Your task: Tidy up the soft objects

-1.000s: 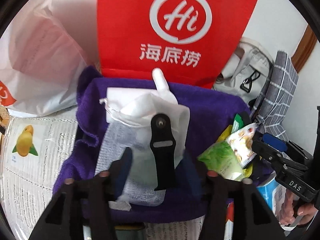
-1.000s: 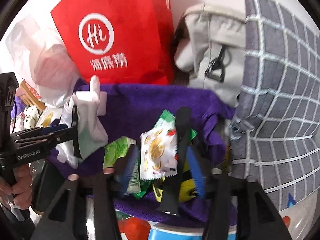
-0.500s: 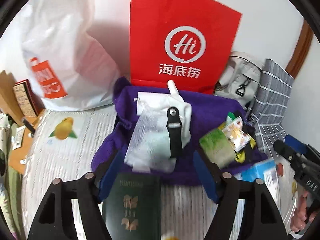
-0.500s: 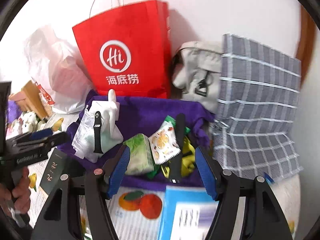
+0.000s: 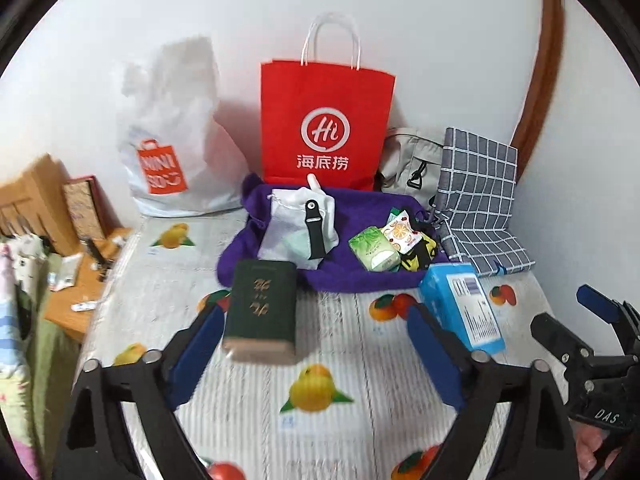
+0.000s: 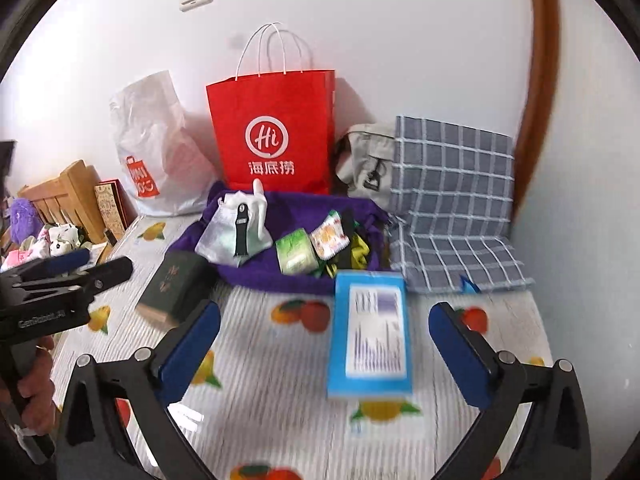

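Risk ahead: confusing rigid items with soft ones. Left gripper [image 5: 316, 344] spread wide, jaws just been opening, gripping nothing, though dark green hardcover book [image 5: 262, 310] sits on the sheet between the blue pads [image 5: 196, 354] without contact. Right gripper [image 6: 326, 344] likewise wide, just been opening, empty, with flat blue box [image 6: 370, 334] lying below its gap. Soft goods already gathered on crumpled purple fleece cloth [image 5: 360, 276] near the wall: white drawstring pouch [image 5: 288, 224] under a black strap [image 5: 314, 232], green tissue pack [image 5: 374, 252], orange-printed snack sachet [image 5: 400, 234]. Could scatter that loose pile if fleece gets tugged by one edge; could topple red paper bag [image 5: 326, 124] behind if bumped.
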